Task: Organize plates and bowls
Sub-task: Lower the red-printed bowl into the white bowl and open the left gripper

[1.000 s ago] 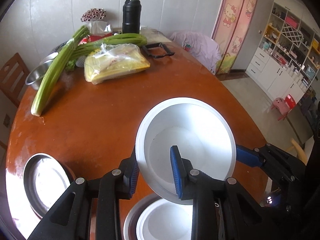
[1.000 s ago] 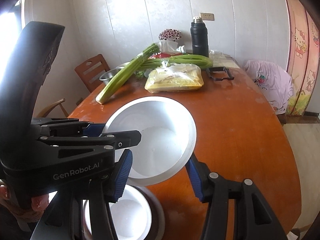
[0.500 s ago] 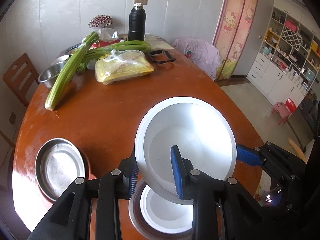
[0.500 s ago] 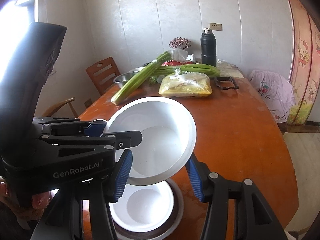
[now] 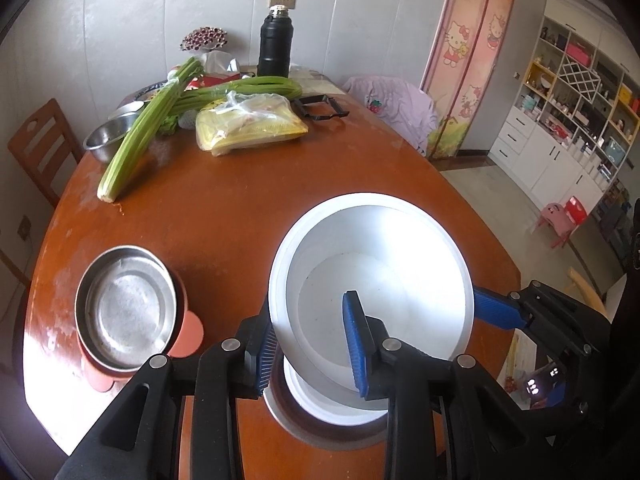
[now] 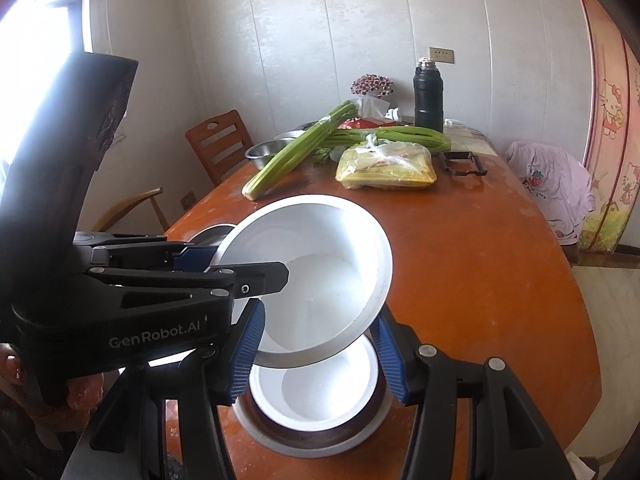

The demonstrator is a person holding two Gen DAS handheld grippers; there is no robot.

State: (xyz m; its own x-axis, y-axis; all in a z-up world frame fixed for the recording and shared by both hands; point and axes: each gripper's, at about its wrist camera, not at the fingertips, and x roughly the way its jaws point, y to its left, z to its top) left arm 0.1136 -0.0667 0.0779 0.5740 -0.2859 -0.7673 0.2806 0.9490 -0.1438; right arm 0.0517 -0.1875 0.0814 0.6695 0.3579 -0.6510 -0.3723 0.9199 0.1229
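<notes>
Tabletop; white bowl (image 5: 384, 280) between both tools' pads.

Orange-brown oval bench (image 5: 248, 216) carrying dishes and groceries

At its near edge a white bowl (image 6: 320, 392) is sitting in a wider shallow dish (image 6: 312, 440), and a steel bowl (image 5: 128, 312) is resting on a red plate (image 5: 188, 332) just beside. At the far end are lying celery stalks (image 5: 136, 140), a bagged yellow packet (image 5: 252, 128), another steel bowl (image 5: 108, 140), a black flask (image 5: 275, 46), a tissue box (image 6: 368, 122) and a black handle frame (image 5: 322, 106).
</notes>
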